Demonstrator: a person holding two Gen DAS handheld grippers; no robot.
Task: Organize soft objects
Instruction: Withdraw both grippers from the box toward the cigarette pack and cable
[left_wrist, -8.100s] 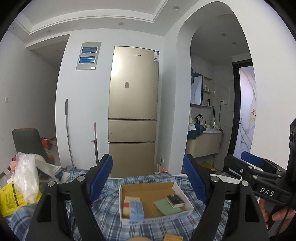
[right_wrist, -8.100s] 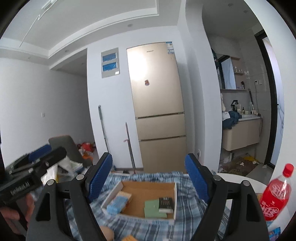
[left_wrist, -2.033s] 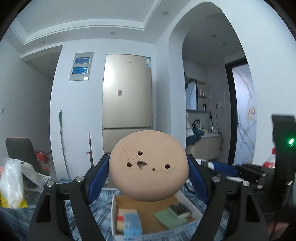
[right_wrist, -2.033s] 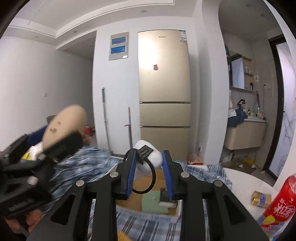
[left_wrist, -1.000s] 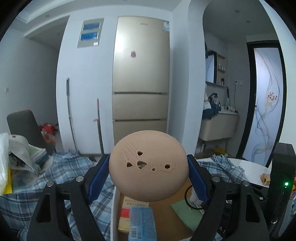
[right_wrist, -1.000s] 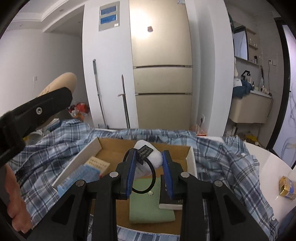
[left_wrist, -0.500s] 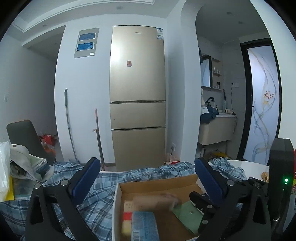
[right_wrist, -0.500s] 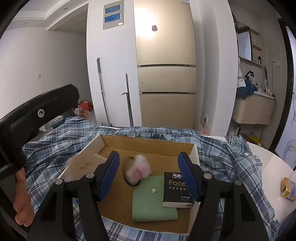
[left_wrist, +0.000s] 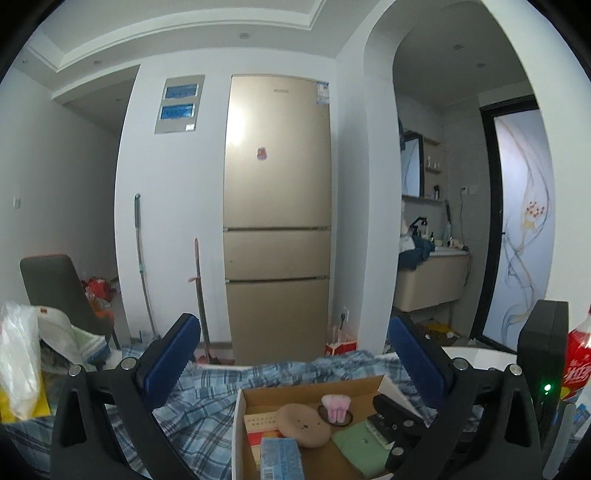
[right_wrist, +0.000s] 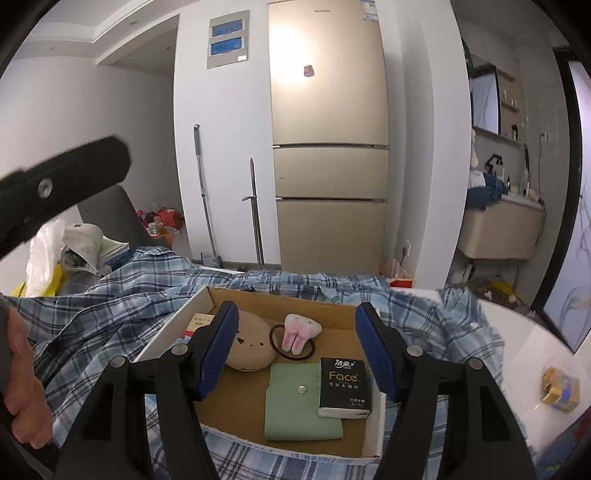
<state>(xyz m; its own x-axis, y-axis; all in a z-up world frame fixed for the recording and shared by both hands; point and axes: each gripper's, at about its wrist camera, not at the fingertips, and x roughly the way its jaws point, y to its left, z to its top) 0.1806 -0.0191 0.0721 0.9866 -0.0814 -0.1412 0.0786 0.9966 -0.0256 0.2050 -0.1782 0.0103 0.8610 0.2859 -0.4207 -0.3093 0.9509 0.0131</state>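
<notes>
we are holding both grippers over the cardboard box (right_wrist: 280, 299), low in the frame. the right gripper (right_wrist: 297, 345) has just been opening, jaws apart with nothing between them; the bunny hair tie (right_wrist: 297, 334) is lying beyond them, beside the tan puff (right_wrist: 251, 349). the left gripper (left_wrist: 293, 352) is gaping wide and bare. the black tissue pack (right_wrist: 344, 386) is reading "face", touching the green pouch (right_wrist: 299, 404). a plaid shirt (right_wrist: 110, 314) is covering the counter.
</notes>
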